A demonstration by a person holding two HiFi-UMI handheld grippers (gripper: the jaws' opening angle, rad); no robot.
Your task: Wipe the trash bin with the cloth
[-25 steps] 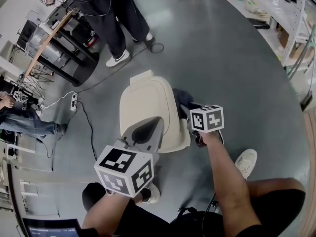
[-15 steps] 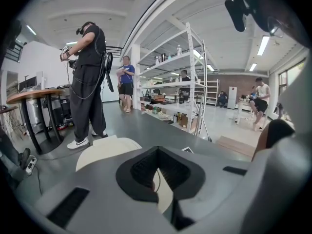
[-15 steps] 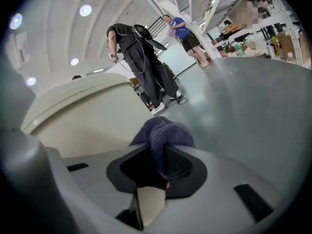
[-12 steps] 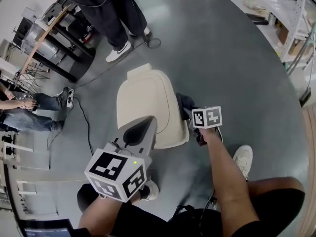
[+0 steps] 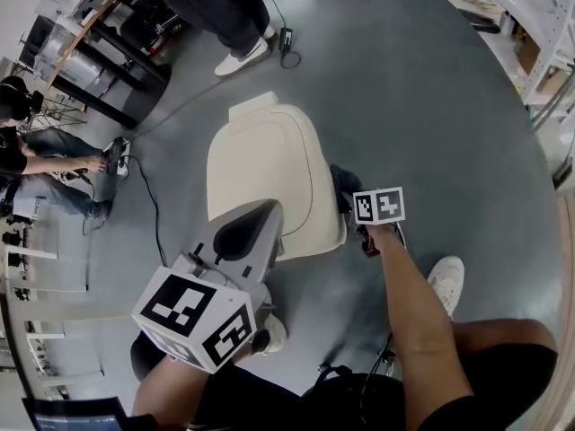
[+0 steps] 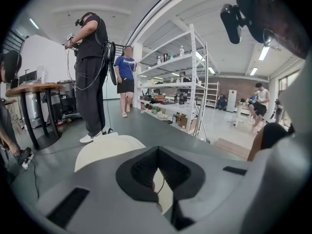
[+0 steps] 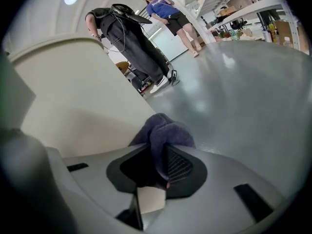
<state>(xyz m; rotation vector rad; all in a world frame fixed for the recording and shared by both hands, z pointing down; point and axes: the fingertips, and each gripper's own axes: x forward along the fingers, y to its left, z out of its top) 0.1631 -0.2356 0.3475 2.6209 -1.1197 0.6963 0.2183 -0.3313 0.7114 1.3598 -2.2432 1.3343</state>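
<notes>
Head view: a cream trash bin with its lid down stands on the grey floor at the centre of the frame. The right tongs sit at the bin's right side, near the corner closest to the wearer. A dark cloth shows between the tongs and the bin wall. The left tongs are held over the near end of the lid; contact with the lid cannot be confirmed. Each pair of tongs carries a marker cube printed with black-and-white square patterns.

Right gripper view: the jaws are clamped on the cloth, which is blue-purple and bunched. The cloth bulges past the jaw tips and lies against the cream side wall of the bin.

Left gripper view: the jaws are closed tip to tip with nothing held between them. The cream lid appears beyond and below the tips. White shelves loaded with small items stand further back.

Surroundings in the head view: a standing person in dark trousers and white shoes is beyond the bin. A white power strip with a black cable lies on the floor to the left. The wearer's white shoe rests near the right tongs
</notes>
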